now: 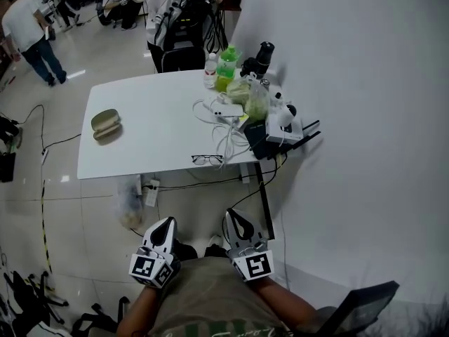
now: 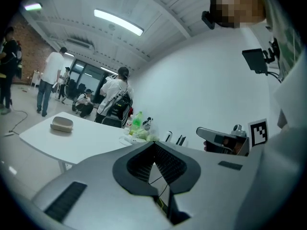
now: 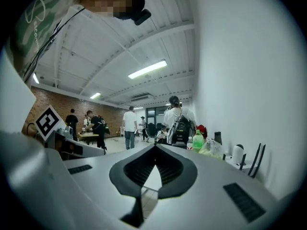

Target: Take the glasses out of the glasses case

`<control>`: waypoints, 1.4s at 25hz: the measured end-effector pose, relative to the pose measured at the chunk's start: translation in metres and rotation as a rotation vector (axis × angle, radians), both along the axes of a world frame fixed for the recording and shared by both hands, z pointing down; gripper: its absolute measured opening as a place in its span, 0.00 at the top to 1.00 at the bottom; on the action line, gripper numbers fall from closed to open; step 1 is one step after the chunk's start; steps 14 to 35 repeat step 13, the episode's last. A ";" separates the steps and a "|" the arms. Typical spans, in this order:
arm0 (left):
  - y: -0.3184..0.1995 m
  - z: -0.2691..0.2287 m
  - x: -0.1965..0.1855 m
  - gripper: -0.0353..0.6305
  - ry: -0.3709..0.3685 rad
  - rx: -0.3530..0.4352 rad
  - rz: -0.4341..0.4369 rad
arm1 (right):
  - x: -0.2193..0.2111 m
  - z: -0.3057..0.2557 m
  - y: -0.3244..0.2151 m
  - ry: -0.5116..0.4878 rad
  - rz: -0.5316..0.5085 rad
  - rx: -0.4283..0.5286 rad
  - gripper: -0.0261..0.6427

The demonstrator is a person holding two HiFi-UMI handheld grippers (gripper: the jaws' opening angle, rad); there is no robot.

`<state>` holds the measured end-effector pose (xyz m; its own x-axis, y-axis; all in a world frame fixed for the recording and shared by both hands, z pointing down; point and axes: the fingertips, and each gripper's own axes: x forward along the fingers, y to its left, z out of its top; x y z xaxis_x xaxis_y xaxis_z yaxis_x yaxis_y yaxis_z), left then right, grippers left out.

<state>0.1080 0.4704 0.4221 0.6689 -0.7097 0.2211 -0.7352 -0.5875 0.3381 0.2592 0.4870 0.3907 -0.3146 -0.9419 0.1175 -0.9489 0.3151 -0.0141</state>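
Observation:
An olive-green glasses case (image 1: 106, 123) lies closed on the left part of the white table (image 1: 154, 146). It also shows in the left gripper view as the case (image 2: 62, 123). A pair of dark-framed glasses (image 1: 208, 159) lies on the table near its front edge, apart from the case. My left gripper (image 1: 166, 223) and right gripper (image 1: 232, 215) hang side by side close to my body, below the table's front edge and well short of both objects. Each has its jaws closed together with nothing between them, as the left gripper (image 2: 154, 143) and right gripper (image 3: 155, 146) views show.
White cables (image 1: 223, 118), a green bottle (image 1: 226, 65), a clear bag, cameras and black gear crowd the table's right end by the white wall. A chair with a backpack (image 1: 181, 27) stands behind the table. People stand at the far left. Cables run over the floor.

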 end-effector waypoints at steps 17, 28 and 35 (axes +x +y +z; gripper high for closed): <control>0.006 -0.006 0.018 0.94 -0.031 0.053 -0.008 | 0.017 0.001 0.005 -0.047 -0.050 0.017 0.94; 0.006 -0.006 0.018 0.94 -0.031 0.053 -0.008 | 0.017 0.001 0.005 -0.047 -0.050 0.017 0.94; 0.006 -0.006 0.018 0.94 -0.031 0.053 -0.008 | 0.017 0.001 0.005 -0.047 -0.050 0.017 0.94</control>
